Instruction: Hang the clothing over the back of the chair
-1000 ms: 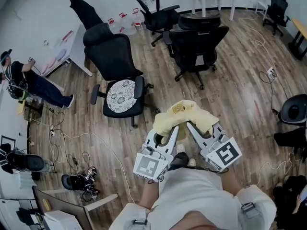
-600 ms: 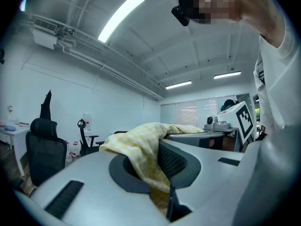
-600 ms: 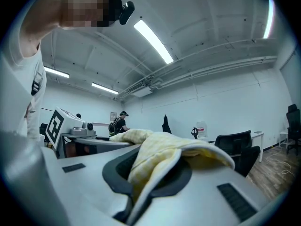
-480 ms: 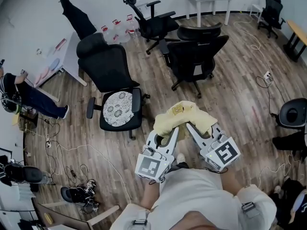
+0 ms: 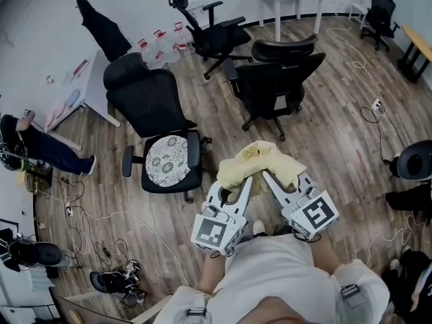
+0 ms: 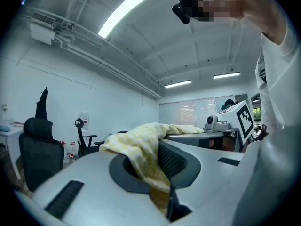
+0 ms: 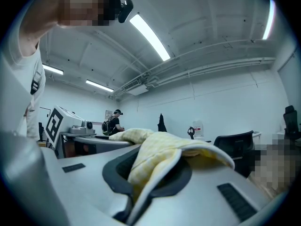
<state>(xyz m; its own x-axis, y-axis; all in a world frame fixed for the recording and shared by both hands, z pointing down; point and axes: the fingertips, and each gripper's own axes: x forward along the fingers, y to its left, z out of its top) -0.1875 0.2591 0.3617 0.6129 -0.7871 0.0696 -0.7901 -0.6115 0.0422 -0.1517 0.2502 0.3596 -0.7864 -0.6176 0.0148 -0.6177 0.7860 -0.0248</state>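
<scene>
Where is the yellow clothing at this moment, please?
In the head view the yellow clothing is just right of centre, gripped by both the left gripper and the right gripper, to the right of the black chair with the lace cushion.

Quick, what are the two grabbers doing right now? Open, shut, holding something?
Left gripper: shut on the yellow clothing.
Right gripper: shut on the same yellow clothing.
</scene>
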